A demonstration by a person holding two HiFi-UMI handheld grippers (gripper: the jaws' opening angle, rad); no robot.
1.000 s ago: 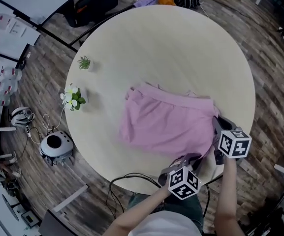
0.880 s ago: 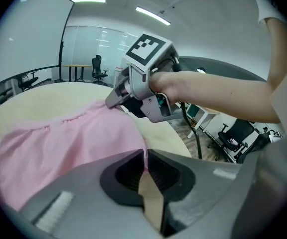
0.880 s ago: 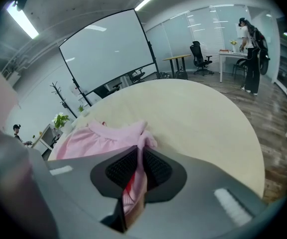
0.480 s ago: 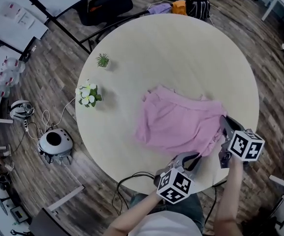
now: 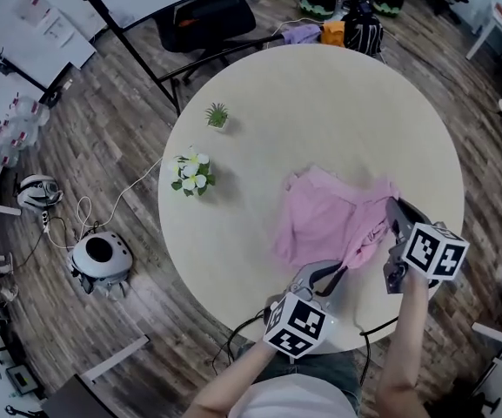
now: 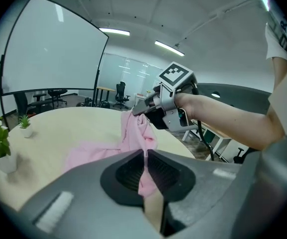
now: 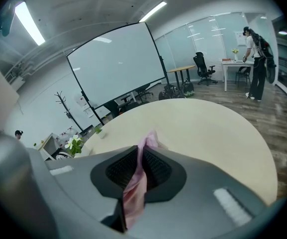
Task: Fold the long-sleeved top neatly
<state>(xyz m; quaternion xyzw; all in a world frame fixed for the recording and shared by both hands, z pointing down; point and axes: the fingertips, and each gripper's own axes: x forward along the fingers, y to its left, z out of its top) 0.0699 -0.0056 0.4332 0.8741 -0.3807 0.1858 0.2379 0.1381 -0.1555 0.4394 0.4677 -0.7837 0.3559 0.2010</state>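
A pink long-sleeved top [image 5: 324, 219] lies bunched on the near right part of the round beige table [image 5: 259, 129]. My left gripper [image 5: 327, 274] is shut on its near edge, with pink cloth [image 6: 144, 171] pinched between the jaws. My right gripper [image 5: 392, 208] is shut on the top's right edge and holds it raised off the table; pink cloth [image 7: 135, 188] runs through its jaws. In the left gripper view the right gripper [image 6: 139, 110] hangs above the table with the top [image 6: 133, 136] draped from it.
A white-flower pot [image 5: 193, 173] and a small green plant [image 5: 217, 115] stand on the table's left side. A round white device [image 5: 99, 258] with cables sits on the wooden floor at left. Bags [image 5: 346, 3] lie beyond the far table edge. A cable [image 5: 242, 338] hangs off the near edge.
Both grippers have lifted the top's near and right edges and drawn them together, so the flat cloth is now bunched and narrower. The head view has shifted, moving the table rightward in frame.
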